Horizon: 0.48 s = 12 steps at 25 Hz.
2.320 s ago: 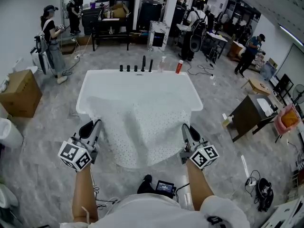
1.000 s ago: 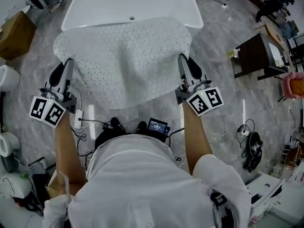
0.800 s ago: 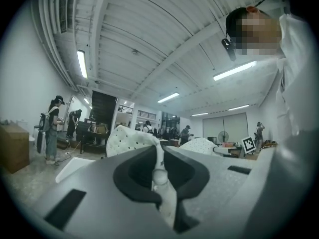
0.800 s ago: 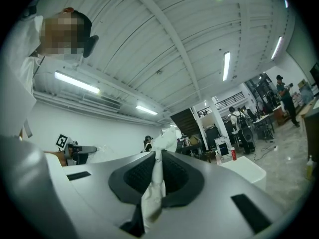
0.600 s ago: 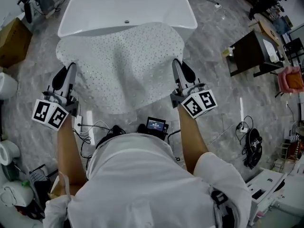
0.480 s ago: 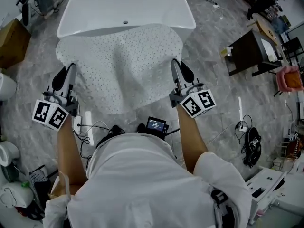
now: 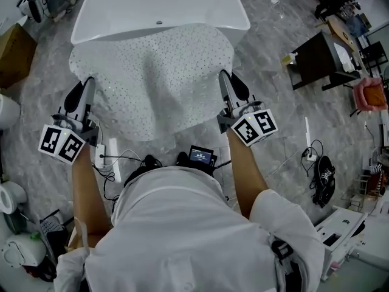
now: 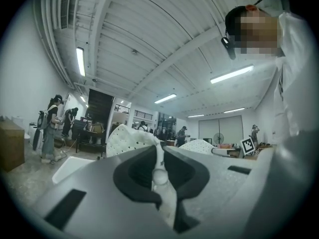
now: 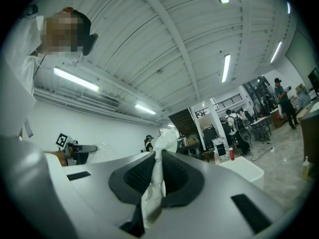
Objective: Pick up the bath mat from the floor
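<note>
Now that both grippers have the mat [image 7: 155, 72] pinched, the pickup looks pretty much done.

The left gripper [image 7: 86, 85] has its jaws closed tight on one near corner, with a thin fold of white dotted mat squeezed between them. Same story for the right gripper [image 7: 224, 78] on the other near corner. Both are held out roughly level in front of the person, so the mat is spread between them and sags in the middle, up off the grey floor [image 7: 267, 102] as far as I can see. Its far edge sits over the near rim of the white tub [image 7: 158, 5] from the head view, and I honestly can't tell if it's resting there or just hanging in front. What's left, I'd guess, is only getting that far edge clear and keeping the grip.
</note>
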Each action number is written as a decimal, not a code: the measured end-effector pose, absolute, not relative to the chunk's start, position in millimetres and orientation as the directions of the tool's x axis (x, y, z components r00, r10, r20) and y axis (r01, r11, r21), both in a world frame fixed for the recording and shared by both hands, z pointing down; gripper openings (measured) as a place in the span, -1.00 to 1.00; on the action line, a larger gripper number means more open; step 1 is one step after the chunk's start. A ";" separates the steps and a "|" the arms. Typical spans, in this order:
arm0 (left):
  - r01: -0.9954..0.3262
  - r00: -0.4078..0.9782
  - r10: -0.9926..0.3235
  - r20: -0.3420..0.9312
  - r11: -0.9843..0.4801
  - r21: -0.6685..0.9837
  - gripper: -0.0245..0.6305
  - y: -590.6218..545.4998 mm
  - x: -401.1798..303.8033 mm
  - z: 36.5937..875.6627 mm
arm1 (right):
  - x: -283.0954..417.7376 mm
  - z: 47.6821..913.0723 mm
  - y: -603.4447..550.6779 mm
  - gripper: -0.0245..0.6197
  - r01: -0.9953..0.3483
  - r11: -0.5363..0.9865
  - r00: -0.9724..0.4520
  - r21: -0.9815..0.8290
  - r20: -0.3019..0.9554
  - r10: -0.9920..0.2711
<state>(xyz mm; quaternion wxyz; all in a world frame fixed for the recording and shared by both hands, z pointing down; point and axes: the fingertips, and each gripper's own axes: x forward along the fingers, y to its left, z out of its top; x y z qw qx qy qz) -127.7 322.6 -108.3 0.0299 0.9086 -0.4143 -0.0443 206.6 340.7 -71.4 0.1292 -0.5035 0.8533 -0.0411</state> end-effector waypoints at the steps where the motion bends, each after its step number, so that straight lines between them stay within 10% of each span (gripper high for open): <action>1: -0.747 0.656 -0.753 -0.056 -0.658 0.092 -0.81 322.2 -125.9 -108.8 | 206.5 -71.7 340.8 -0.77 -0.848 0.490 -0.461 -0.199 -0.179 -0.869; 12: -0.738 0.667 -0.743 -0.049 -0.669 0.095 -0.81 317.7 -122.3 -109.4 | 212.5 -67.6 342.7 -0.77 -0.853 0.481 -0.452 -0.200 -0.176 -0.874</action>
